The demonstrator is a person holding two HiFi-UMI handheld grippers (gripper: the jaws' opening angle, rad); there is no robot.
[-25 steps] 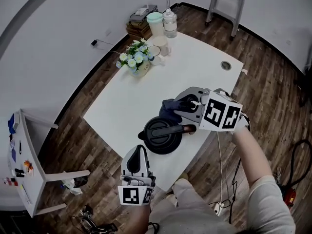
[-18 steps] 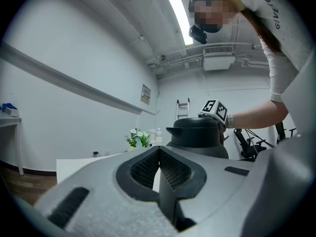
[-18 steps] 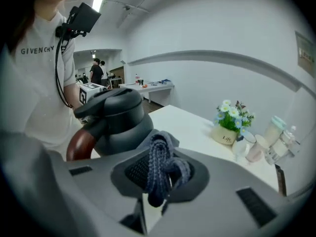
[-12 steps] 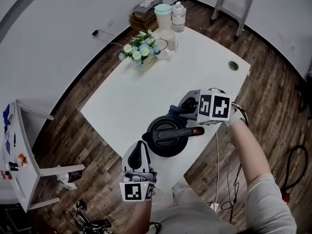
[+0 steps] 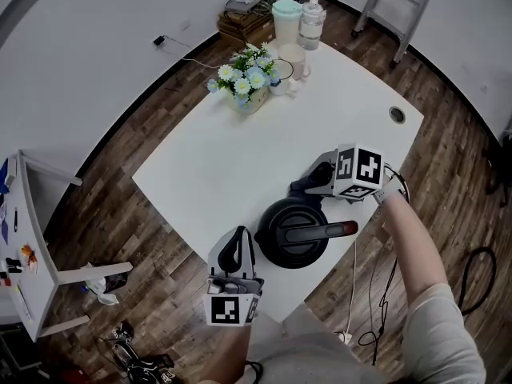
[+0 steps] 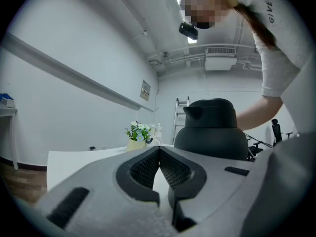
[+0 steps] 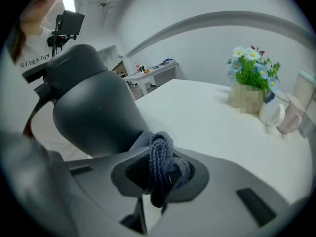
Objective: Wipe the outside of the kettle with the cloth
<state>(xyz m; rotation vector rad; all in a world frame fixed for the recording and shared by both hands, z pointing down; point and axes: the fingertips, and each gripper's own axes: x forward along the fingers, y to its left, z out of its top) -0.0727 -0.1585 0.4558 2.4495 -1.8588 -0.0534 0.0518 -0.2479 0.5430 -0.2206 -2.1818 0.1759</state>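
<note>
A black kettle with a red-tipped handle stands near the front edge of the white table. My right gripper is shut on a dark blue knitted cloth and presses it against the kettle's far right side. The cloth shows as a dark bunch between gripper and kettle. My left gripper hovers at the table's front edge, just left of the kettle, jaws closed together with nothing between them.
A flower pot, white cups and two jars stand at the table's far end. A cable hole sits at the far right corner. A ladder and a side shelf stand on the floor.
My right gripper with the cloth has slid rightward and toward the kettle's far right side. The left gripper has stayed in front of the kettle. The camera view has shifted.
</note>
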